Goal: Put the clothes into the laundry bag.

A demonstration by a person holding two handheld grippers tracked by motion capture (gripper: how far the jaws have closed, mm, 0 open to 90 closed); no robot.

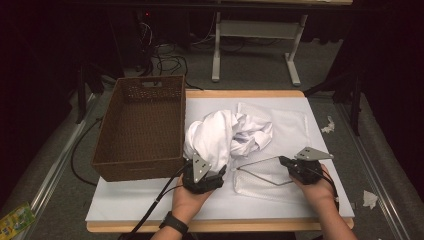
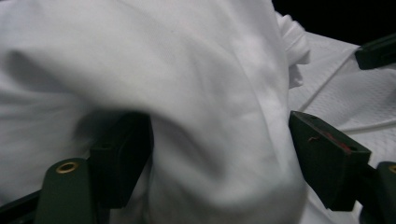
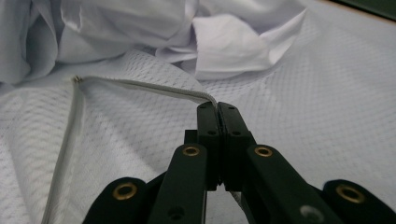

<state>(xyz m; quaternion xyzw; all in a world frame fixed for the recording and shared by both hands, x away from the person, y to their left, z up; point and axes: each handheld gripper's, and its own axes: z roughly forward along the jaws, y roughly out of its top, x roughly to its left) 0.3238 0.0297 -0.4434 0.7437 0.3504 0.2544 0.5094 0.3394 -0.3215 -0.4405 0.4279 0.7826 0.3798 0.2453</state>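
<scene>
A crumpled white garment (image 1: 220,132) lies mid-table, partly over a white mesh bag (image 1: 260,182). My left gripper (image 1: 204,172) is at the garment's near edge. In the left gripper view its jaws stand wide apart (image 2: 219,149) with a thick fold of the garment (image 2: 187,70) bulging between them, so it is open. My right gripper (image 1: 281,160) is shut on the mesh bag's zipper edge and holds that edge up off the table. The right gripper view shows the jaws (image 3: 217,106) pinched together on the end of the zipper band (image 3: 140,86), with the garment (image 3: 116,28) beyond.
A brown wicker basket (image 1: 137,170) stands empty at the left of the table, close to my left gripper. A white sheet (image 1: 150,200) covers the tabletop. Cables trail off the front edge. A desk frame (image 1: 255,30) stands on the floor behind.
</scene>
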